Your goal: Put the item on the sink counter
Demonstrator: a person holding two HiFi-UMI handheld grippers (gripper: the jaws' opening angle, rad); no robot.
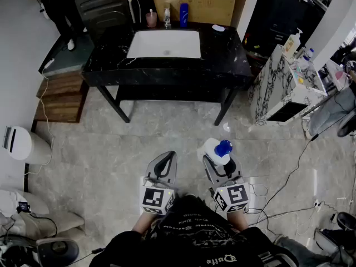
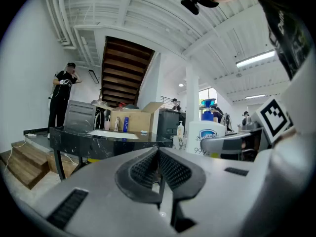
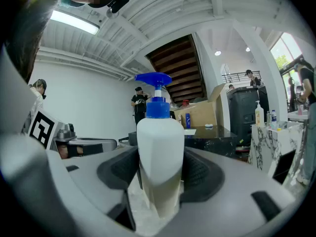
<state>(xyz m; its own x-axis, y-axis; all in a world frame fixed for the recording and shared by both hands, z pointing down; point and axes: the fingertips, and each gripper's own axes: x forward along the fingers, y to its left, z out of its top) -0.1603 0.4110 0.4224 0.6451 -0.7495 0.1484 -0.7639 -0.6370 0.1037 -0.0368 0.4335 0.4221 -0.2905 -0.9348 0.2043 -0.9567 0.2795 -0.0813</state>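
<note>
Pinching white pump bottle [image 3: 160, 137] in right tongs [image 3: 159, 179], with left tongs [image 2: 159, 168] pressed together, empty — well short of black sink table [image 1: 108, 60].

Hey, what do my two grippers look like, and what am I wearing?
The left tongs and right tongs are grey curved shells with black ribbed pads. Each carries a white cube with black square markers. You wear a black top with pale lettering.
</note>
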